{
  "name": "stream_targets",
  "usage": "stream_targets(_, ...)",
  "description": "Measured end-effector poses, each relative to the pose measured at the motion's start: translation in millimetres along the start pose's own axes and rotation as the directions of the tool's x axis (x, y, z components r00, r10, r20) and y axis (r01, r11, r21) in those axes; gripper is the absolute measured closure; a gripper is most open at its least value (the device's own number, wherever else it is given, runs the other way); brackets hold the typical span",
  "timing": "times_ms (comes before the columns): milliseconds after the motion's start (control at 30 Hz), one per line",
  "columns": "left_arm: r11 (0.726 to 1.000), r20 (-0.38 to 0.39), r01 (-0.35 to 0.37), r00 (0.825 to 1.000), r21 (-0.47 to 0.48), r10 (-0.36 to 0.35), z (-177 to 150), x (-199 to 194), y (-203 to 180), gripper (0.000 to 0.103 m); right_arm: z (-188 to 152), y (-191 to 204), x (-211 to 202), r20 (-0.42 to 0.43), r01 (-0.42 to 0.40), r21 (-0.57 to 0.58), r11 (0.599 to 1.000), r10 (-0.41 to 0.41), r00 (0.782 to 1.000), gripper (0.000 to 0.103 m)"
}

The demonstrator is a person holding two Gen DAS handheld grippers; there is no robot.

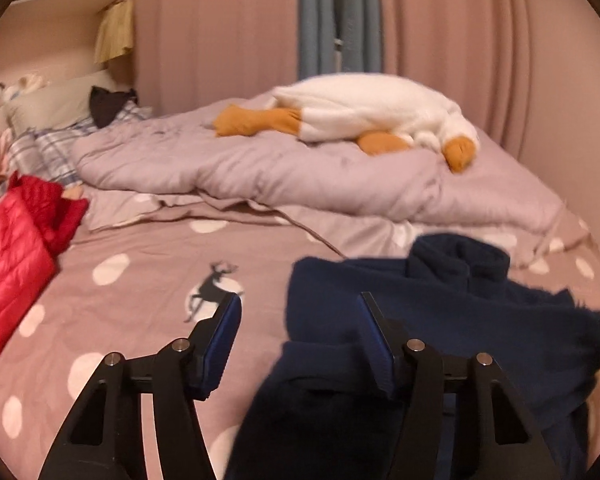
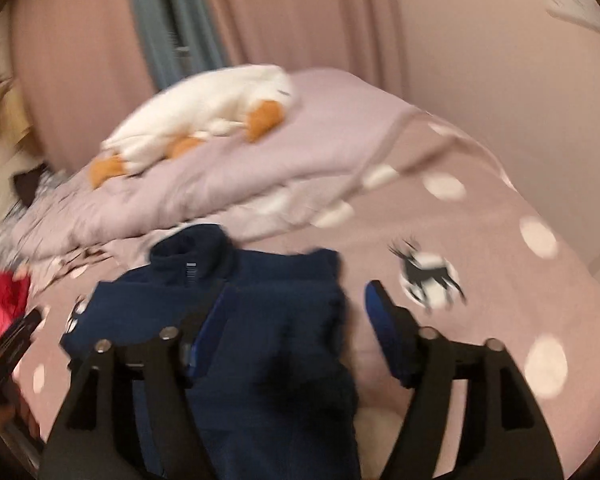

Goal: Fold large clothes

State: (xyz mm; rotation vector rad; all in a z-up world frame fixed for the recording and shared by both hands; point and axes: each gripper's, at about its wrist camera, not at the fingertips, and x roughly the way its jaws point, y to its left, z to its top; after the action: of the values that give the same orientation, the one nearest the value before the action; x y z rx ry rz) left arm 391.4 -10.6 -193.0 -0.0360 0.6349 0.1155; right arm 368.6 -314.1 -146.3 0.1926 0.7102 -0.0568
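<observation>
A navy fleece jacket (image 1: pixel 440 320) lies partly folded on the pink dotted bedsheet (image 1: pixel 132 320), collar toward the far side. My left gripper (image 1: pixel 300 304) is open and empty, hovering over the jacket's left edge. In the right wrist view the jacket (image 2: pixel 252 320) sits low in the middle, its collar up. My right gripper (image 2: pixel 300 300) is open and empty above the jacket's right edge. The left gripper (image 2: pixel 16 340) shows blurred at the left edge of that view.
A folded lilac duvet (image 1: pixel 300 176) lies across the far side with a white plush goose (image 1: pixel 380 116) on it. A red puffer jacket (image 1: pixel 16 248) lies at the left. Pillows (image 1: pixel 52 120) sit far left. Pink curtains (image 1: pixel 460 40) hang behind the bed.
</observation>
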Motion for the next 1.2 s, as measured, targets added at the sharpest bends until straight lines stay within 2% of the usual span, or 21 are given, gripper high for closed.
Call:
stream_targets(67,0.999,-0.070,-0.010,0.997,0.043,0.013,-14.9,24.8,-13.6,0.043,-8.9,0.0,24.4,-0.069,-0.024,-0.007,1.000,0.024,0.997,0.034)
stream_targets(133,0.997,-0.164,-0.033,0.986,0.072,0.044,-35.8,54.7,-21.6,0.043,-30.9,-6.1,55.7,-0.138,0.062,0.009,0.998,-0.060,0.989,0.034)
stream_targets(167,0.992,-0.143,-0.074,0.986,0.099,0.088,-46.9,61.4,-24.6,0.041,-43.1,-8.1,67.8,-0.148,0.141,-0.022,0.990,-0.143,0.979,0.035)
stream_targets(200,0.990,-0.106,-0.083,0.990,0.117,0.096,-50.8,58.4,-27.7,0.041,-57.4,-11.2,82.9,-0.184,0.172,-0.052,0.984,-0.178,0.967,0.035)
stream_targets(233,0.987,-0.096,-0.090,0.990,0.132,0.103,-49.9,54.1,-30.3,0.041,-69.0,-17.5,92.3,-0.218,0.138,-0.025,0.990,-0.140,0.966,0.035)
stream_targets(300,0.988,-0.088,-0.068,0.993,0.138,0.081,-39.7,42.7,-30.2,0.041,-69.3,-28.6,82.0,-0.179,0.112,0.051,0.992,-0.101,0.979,0.035)
stream_targets(333,0.993,-0.052,-0.032,0.998,0.116,0.038,-33.7,31.0,-26.1,0.041,-64.7,-31.2,76.8,-0.178,0.103,0.076,0.992,-0.088,0.980,0.037)
stream_targets(400,0.996,-0.019,-0.009,1.000,0.084,0.011,-27.2,20.9,-22.3,0.041,-51.1,-30.0,65.9,-0.166,0.092,0.102,0.991,-0.075,0.983,0.039)
stream_targets(500,0.999,-0.055,-0.007,0.998,0.033,0.009,-21.4,24.4,-17.8,0.041,-34.2,-14.9,39.1,-0.042,0.063,0.070,0.996,-0.060,0.997,0.039)
stream_targets(600,1.000,-0.105,-0.007,0.994,0.017,0.009,-35.9,46.9,-17.8,0.041,-31.7,-4.2,26.8,0.077,0.096,0.020,0.995,-0.097,0.992,0.038)
stream_targets(633,0.999,-0.136,-0.032,0.990,0.039,0.037,-47.1,62.8,-20.4,0.035,-34.9,-2.5,28.1,0.090,0.098,-0.001,0.995,-0.098,0.991,0.036)
stream_targets(667,0.998,-0.142,-0.045,0.988,0.047,0.051,-52.5,65.8,-21.9,0.025,-44.0,0.3,41.1,0.052,0.090,-0.040,0.995,-0.088,0.995,0.036)
stream_targets(700,0.998,-0.155,-0.047,0.987,0.044,0.053,-53.0,67.1,-22.0,0.025,-50.3,1.8,55.6,-0.004,0.084,-0.062,0.995,-0.084,0.996,0.036)
stream_targets(767,0.999,-0.136,-0.032,0.990,0.019,0.034,-45.9,57.2,-19.3,0.025,-68.6,0.0,85.1,-0.099,0.144,-0.112,0.983,-0.155,0.983,0.033)
stream_targets(800,1.000,-0.124,-0.022,0.992,0.007,0.022,-44.4,51.6,-17.2,0.025,-70.8,-4.8,92.1,-0.131,0.142,-0.094,0.985,-0.154,0.979,0.032)
stream_targets(900,1.000,-0.102,-0.014,0.995,-0.005,0.014,-41.6,38.6,-11.1,0.025,-56.4,-15.1,71.5,-0.070,0.100,-0.006,0.995,-0.100,0.992,0.034)
stream_targets(1033,1.000,-0.122,-0.017,0.992,-0.026,0.014,-46.2,46.2,-12.3,0.025,-58.6,-23.8,64.1,-0.052,0.036,0.087,0.996,-0.032,0.998,0.030)
stream_targets(1100,0.998,-0.178,-0.054,0.982,0.025,0.057,-54.7,64.6,-22.3,0.014,-71.6,-25.8,77.3,-0.094,0.079,0.080,0.994,-0.072,0.993,0.025)
stream_targets(1133,0.997,-0.189,-0.074,0.979,0.036,0.080,-57.0,70.0,-25.4,0.009,-77.3,-23.3,87.3,-0.139,0.095,0.087,0.992,-0.082,0.987,0.018)
stream_targets(1167,0.998,-0.199,-0.060,0.978,0.030,0.065,-56.6,72.1,-24.9,0.008,-78.5,-26.7,96.2,-0.171,0.075,0.113,0.991,-0.055,0.984,0.016)
stream_targets(1200,0.999,-0.201,-0.049,0.978,0.007,0.050,-55.3,72.4,-21.7,0.008,-76.6,-28.4,95.1,-0.162,0.059,0.130,0.990,-0.038,0.986,0.016)
